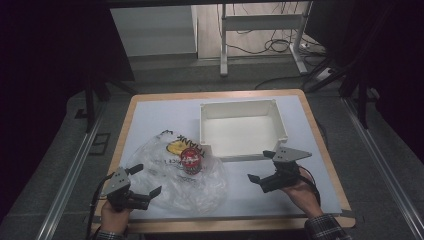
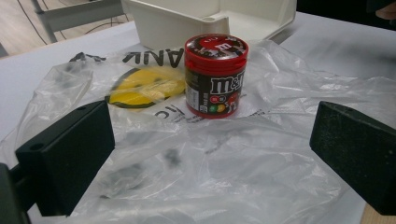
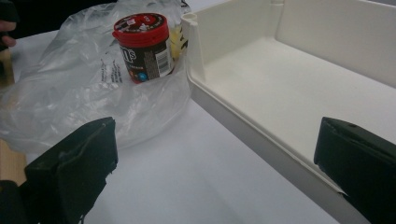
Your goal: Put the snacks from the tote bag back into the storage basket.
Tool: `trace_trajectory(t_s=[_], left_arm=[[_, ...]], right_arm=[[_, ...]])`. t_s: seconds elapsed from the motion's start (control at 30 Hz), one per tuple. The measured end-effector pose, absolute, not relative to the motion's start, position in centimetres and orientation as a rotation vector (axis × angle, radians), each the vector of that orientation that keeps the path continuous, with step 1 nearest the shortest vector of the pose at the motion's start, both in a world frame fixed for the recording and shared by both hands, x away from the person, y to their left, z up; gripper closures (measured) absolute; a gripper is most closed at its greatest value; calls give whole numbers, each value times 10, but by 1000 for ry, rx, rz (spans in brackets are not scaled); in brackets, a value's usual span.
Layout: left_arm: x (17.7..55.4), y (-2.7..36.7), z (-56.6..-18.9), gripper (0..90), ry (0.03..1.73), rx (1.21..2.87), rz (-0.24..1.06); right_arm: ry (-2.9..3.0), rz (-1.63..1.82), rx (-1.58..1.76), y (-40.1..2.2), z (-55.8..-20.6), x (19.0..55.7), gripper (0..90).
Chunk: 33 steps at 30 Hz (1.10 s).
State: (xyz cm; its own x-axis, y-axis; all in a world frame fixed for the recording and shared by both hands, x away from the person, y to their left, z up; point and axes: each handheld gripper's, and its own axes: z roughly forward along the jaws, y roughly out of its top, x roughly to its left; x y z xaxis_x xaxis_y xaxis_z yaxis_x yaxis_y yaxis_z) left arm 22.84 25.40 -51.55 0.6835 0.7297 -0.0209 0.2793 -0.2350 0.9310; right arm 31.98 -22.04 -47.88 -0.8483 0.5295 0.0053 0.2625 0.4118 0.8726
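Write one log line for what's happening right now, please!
left gripper: open, at bag | right gripper: open, by box | jar: upright on bag

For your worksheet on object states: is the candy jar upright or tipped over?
Upright: the candy jar stands on its base on the plastic bag, red lid on top.

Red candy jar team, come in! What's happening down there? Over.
Left gripper and right gripper both open, holding nothing. Red-lidded round candy jar upright on the crinkled clear plastic bag. White rectangular plastic bin empty beside it. Nothing blocking.
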Motion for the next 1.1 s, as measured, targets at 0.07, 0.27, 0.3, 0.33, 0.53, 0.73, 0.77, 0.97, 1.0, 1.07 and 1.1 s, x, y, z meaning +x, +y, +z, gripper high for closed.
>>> trace_trajectory(t_s=[0.07,0.27,0.3,0.33,0.53,0.73,0.77,0.97,1.0,1.07,1.1], left_arm=[[228,254,-515,0,798,1814,518],[228,253,-514,2,790,1821,527],[227,253,-514,2,792,1820,527],[227,253,-514,3,796,1817,525],[226,253,-512,5,803,1811,542],[225,254,-511,6,804,1795,552],[225,254,-511,6,803,1796,555],[225,253,-511,6,796,1800,567],[225,253,-511,6,796,1802,566],[225,253,-512,6,796,1805,564],[225,253,-512,6,794,1809,565]], right_arm=[[2404,1410,688,-218,-478,321,0],[2420,1402,673,-213,-478,325,0],[2428,1402,667,-210,-478,327,0],[2434,1402,666,-209,-478,327,0],[2452,1392,648,-202,-477,331,0],[2465,1389,640,-196,-476,335,0],[2472,1381,640,-195,-477,336,0],[2493,1365,618,-188,-479,339,0],[2493,1365,611,-187,-479,339,0],[2495,1367,609,-186,-479,340,0],[2495,1368,608,-184,-479,340,0]])
